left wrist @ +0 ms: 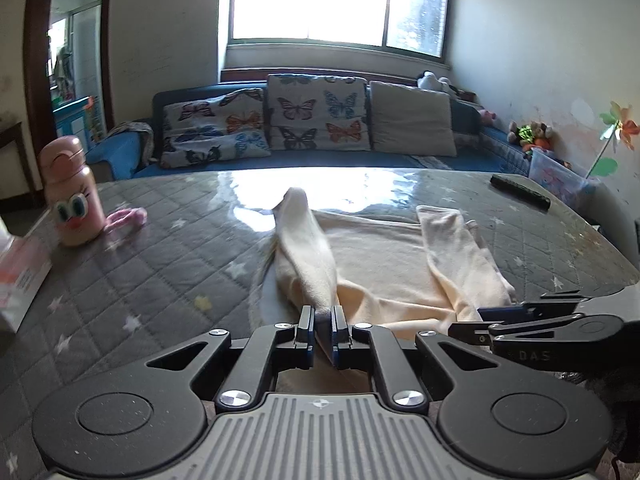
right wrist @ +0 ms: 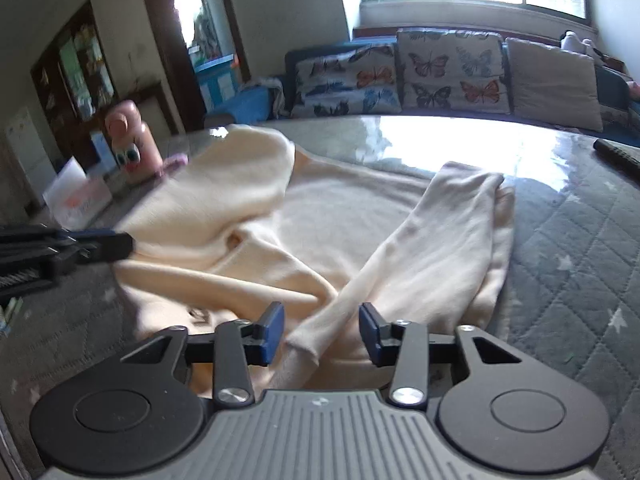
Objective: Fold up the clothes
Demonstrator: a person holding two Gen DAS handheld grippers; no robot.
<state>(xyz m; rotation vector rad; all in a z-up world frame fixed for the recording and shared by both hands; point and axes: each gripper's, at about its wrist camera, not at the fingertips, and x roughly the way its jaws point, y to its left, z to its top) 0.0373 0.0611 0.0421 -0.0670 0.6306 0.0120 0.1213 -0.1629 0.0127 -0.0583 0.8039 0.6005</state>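
A cream long-sleeved top (left wrist: 384,264) lies spread on the grey quilted table (left wrist: 152,280). My left gripper (left wrist: 323,320) is shut on the left sleeve (left wrist: 308,248), which it holds lifted off the cloth. In the right wrist view that raised sleeve (right wrist: 228,184) arches at the left, and the left gripper (right wrist: 100,246) comes in from the left edge. My right gripper (right wrist: 322,330) is open, its blue pads on either side of the right sleeve's cuff (right wrist: 308,350). The right sleeve (right wrist: 432,236) lies folded across the top's body.
A pink cartoon-faced bottle (left wrist: 74,194) and a white box (left wrist: 20,280) stand at the table's left. A pink cloth (left wrist: 126,216) lies by the bottle. A dark remote (left wrist: 520,191) rests at the far right. Behind is a blue sofa with butterfly cushions (left wrist: 316,118).
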